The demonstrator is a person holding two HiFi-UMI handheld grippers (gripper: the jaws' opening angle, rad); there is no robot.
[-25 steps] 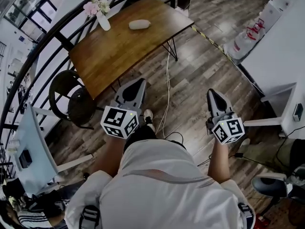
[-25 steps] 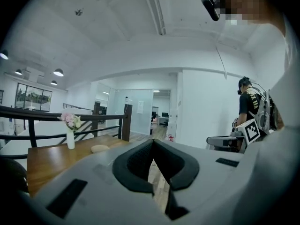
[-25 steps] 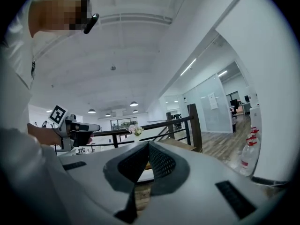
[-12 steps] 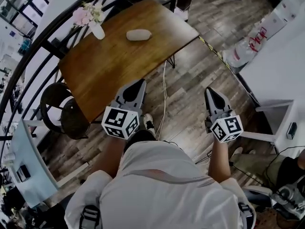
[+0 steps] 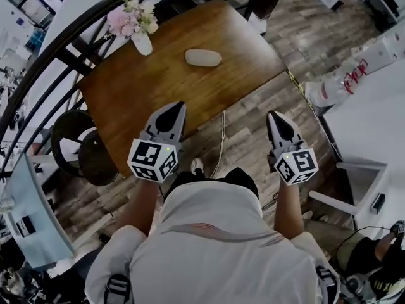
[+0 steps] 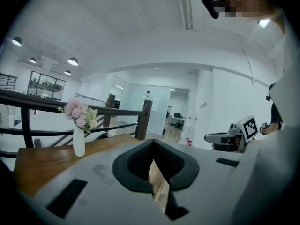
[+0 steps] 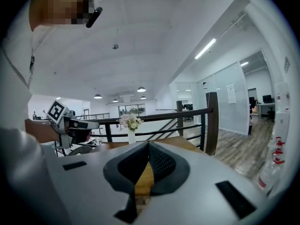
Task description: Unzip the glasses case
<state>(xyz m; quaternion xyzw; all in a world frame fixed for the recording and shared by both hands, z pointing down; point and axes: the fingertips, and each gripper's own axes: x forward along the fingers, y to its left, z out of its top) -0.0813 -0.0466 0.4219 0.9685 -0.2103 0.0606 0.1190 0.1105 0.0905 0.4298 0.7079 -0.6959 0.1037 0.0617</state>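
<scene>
The glasses case [image 5: 202,57], a pale oval pouch, lies on the far half of the wooden table [image 5: 145,94]. It does not show in either gripper view. My left gripper [image 5: 175,107] is shut and empty, its tip over the table's near edge. My right gripper [image 5: 274,115] is shut and empty too, and it hangs over the floor just off the table's near right corner. In the left gripper view the jaws [image 6: 152,143] meet in front of the table top [image 6: 37,161]. The right gripper's jaws [image 7: 149,144] are likewise closed.
A white vase of pink flowers [image 5: 136,25] stands at the table's far left corner. Two dark round chairs [image 5: 82,141] sit left of the table, beside a black railing [image 5: 57,49]. A cable [image 5: 221,145] runs across the plank floor. White furniture [image 5: 370,106] and bottles [image 5: 329,87] are at the right.
The table and the case have drawn closer in the head view. Both shut grippers have moved forward from over the floor to the table's near edge.
</scene>
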